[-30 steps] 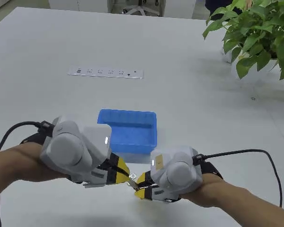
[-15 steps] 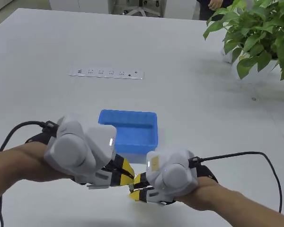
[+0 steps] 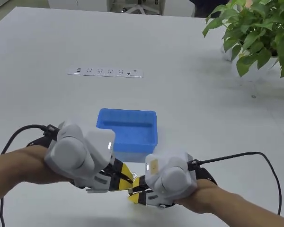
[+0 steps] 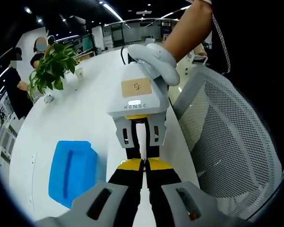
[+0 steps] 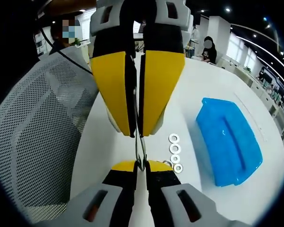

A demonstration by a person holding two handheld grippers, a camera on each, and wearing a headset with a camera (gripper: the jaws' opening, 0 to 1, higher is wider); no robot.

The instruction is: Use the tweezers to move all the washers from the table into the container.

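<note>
Thin metal tweezers (image 5: 138, 142) run between the two grippers, which face each other tip to tip. My left gripper (image 5: 136, 133) (image 4: 144, 164) (image 3: 127, 171) is shut on one end. My right gripper (image 5: 141, 165) (image 4: 142, 149) (image 3: 135, 190) is shut on the other end. Several small silver washers (image 5: 175, 153) lie in a short row on the white table, just right of the tweezers and beside the blue container (image 5: 229, 142) (image 3: 128, 128) (image 4: 73, 172). The container holds no washers that I can see.
A white power strip (image 3: 105, 72) lies farther back on the table (image 3: 194, 109). A potted green plant (image 3: 258, 35) stands at the far right. A mesh office chair (image 4: 227, 142) is at the near edge. Black cables (image 3: 236, 156) trail from both grippers.
My right gripper has slid a little left and closer to the left gripper, so their yellow tips now meet. The left gripper has barely moved.
</note>
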